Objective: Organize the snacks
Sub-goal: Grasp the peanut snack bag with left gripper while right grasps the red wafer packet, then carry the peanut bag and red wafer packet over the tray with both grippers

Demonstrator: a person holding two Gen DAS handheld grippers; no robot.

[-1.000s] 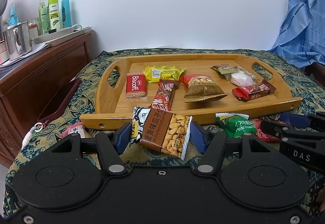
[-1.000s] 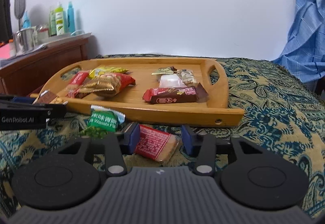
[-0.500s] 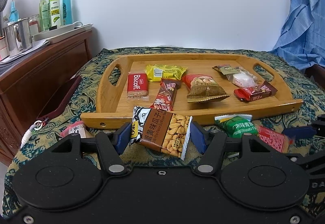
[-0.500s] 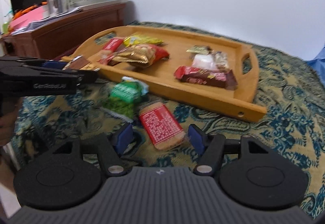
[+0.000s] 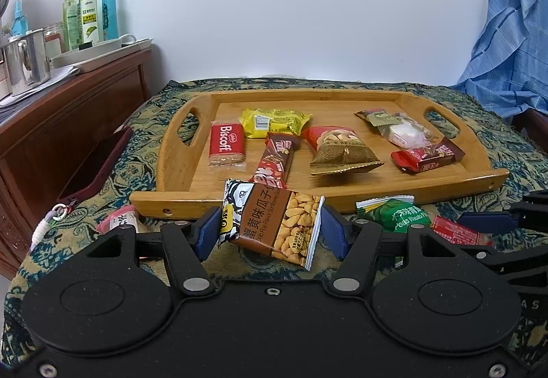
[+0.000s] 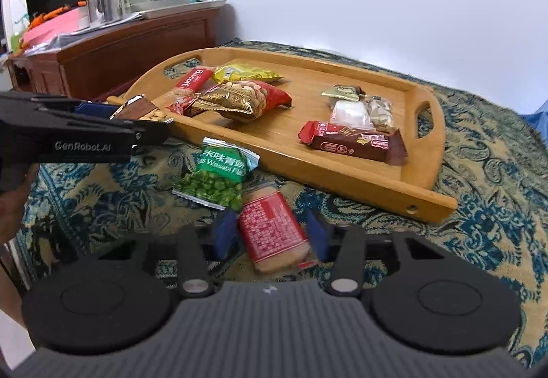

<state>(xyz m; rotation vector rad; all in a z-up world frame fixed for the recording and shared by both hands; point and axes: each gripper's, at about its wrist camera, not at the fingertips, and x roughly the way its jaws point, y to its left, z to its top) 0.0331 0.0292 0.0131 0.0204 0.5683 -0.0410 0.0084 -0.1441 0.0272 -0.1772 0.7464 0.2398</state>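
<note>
My left gripper (image 5: 270,234) is clamped on the sunflower seed packet (image 5: 272,222), both blue pads pressing its side edges. The packet hangs tilted, clear of the cloth, just in front of the tray's (image 5: 346,191) near rim. I judge it is held there waiting to go over the rim once the other hand is ready.

My right gripper (image 6: 272,234) points down at the red biscuit pack (image 6: 270,232), which lies flat on the patterned cloth (image 6: 479,179) just outside the tray. Its jaws are closing with the pack between them. The left pad sits against the pack's edge; the right pad looks a little apart from it, though the frame is blurred there, so I do not count this as a grip yet.

The green wasabi pea bag (image 6: 217,177) touches the biscuit pack's far end, so I came in from the near end to avoid catching it.

Already in the tray: Biscoff pack (image 5: 227,146), yellow packet (image 5: 274,121), nut bag (image 5: 339,150), chocolate bar (image 5: 426,158). Still outside: pea bag, biscuit pack, and a pink-wrapped item (image 5: 118,220) by the tray's left corner.
</note>
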